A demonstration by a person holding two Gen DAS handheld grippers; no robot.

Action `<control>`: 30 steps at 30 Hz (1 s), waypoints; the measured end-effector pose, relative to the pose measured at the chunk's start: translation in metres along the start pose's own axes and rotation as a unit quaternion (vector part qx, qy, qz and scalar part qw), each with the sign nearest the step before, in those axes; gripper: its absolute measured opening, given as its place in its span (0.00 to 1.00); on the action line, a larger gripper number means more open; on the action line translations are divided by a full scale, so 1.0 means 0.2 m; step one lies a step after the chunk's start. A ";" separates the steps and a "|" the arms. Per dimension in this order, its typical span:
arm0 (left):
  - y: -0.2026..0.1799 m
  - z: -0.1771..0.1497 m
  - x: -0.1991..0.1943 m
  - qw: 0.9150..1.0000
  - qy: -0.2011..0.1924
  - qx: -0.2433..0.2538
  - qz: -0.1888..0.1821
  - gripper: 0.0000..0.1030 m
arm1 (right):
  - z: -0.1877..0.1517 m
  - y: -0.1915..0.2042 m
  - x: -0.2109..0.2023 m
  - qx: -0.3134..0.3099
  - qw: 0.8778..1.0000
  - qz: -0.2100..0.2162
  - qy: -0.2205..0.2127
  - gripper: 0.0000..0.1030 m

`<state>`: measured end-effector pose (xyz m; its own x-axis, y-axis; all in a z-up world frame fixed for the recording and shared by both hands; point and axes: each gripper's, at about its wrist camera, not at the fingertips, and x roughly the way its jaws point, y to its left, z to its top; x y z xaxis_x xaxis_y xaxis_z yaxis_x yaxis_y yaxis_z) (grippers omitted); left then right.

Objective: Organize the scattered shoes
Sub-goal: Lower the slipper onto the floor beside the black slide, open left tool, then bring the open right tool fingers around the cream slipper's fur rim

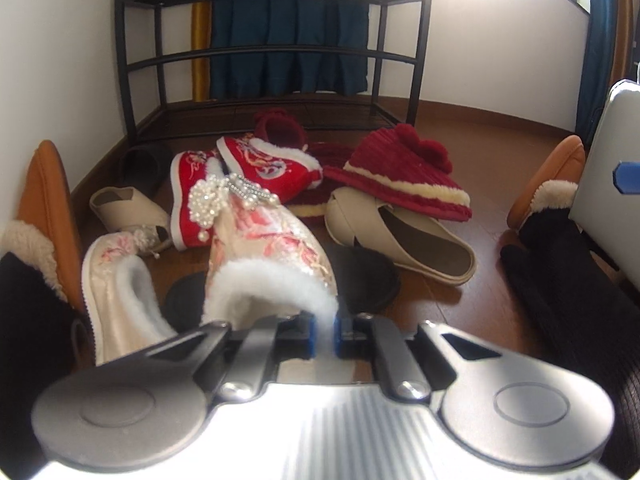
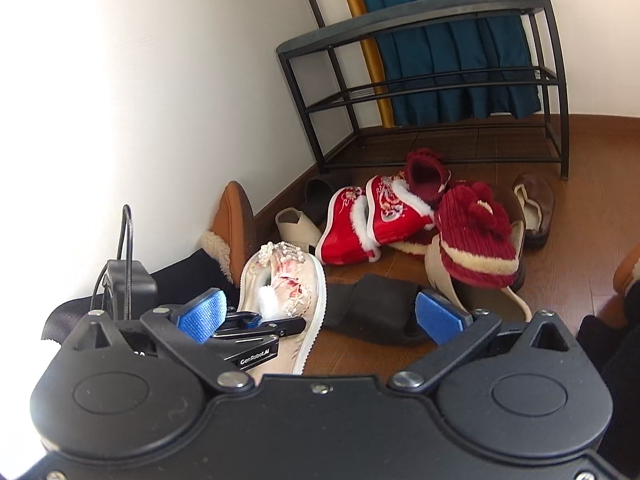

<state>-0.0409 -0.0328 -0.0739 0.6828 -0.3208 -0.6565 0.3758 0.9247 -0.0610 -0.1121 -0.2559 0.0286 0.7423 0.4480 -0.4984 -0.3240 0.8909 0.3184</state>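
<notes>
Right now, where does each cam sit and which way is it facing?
Left wrist: low over the floor behind the left hand-held gripper, facing the shoe rack straight on; its blue pads pinch the fur cuff of the pink embroidered boot.
Right wrist: behind the right hand-held gripper, pads wide apart, facing the rack obliquely along the white wall; the left gripper shows holding that boot.
Shared: rack, boot, red embroidered boots, maroon pom-pom slipper.

Bright window glare, fisheye-bent edges, blurred foreground.
</notes>
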 end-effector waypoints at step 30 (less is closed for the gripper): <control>-0.19 -0.10 0.02 0.996 -0.033 0.068 -0.054 0.98 | 0.00 -0.12 0.37 -0.125 0.983 -0.013 0.135 1.00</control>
<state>-0.0652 -0.0644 -0.0885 0.6720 -0.4330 -0.6007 0.5268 0.8497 -0.0231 -0.0491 -0.2440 -0.0165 0.5810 0.3975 -0.7103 -0.4660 0.8779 0.1102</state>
